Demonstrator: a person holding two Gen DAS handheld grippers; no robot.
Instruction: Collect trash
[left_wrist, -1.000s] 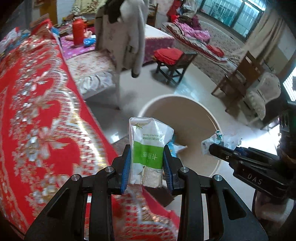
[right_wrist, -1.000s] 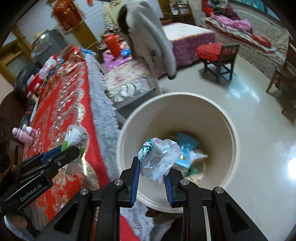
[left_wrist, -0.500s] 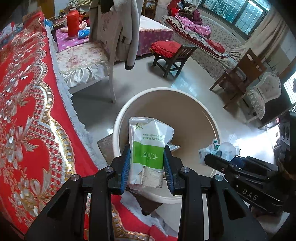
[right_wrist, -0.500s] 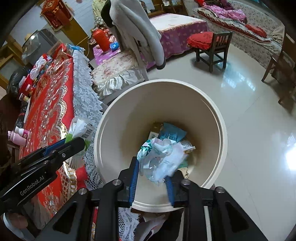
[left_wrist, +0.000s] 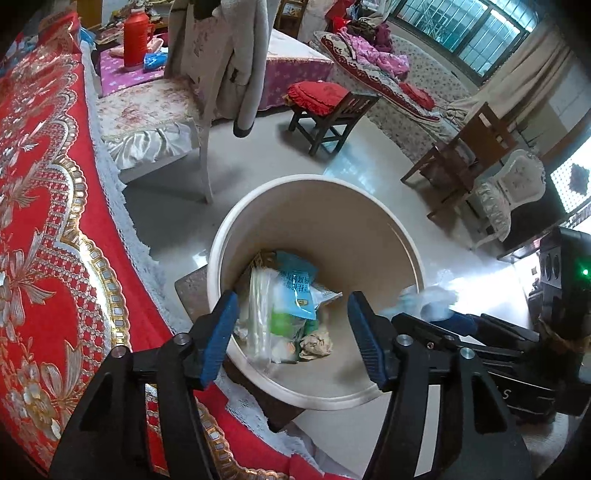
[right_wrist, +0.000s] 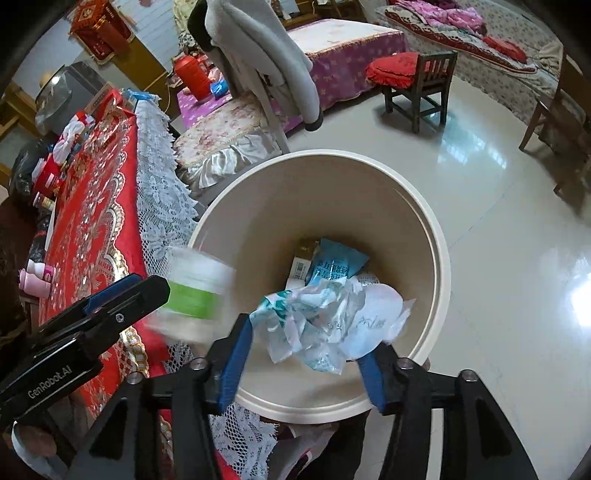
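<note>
Both grippers have just let go over the bin (right_wrist: 436, 236). The left gripper (left_wrist: 291, 332), jaws opening, no longer clamps the green-and-white packet (right_wrist: 195, 291) — it blurs downward. The right gripper (right_wrist: 306, 354), jaws opening, frees the crumpled wrapper (right_wrist: 325, 317), which sits loose between them above the bin's trash. This drop looks complete.

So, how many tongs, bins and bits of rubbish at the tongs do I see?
Tongs: 2, left tongs and right tongs, both opening
Bins: 1, the cream bin
Rubbish at the tongs: 2, green-and-white packet, crumpled wrapper
Total: 5
</note>
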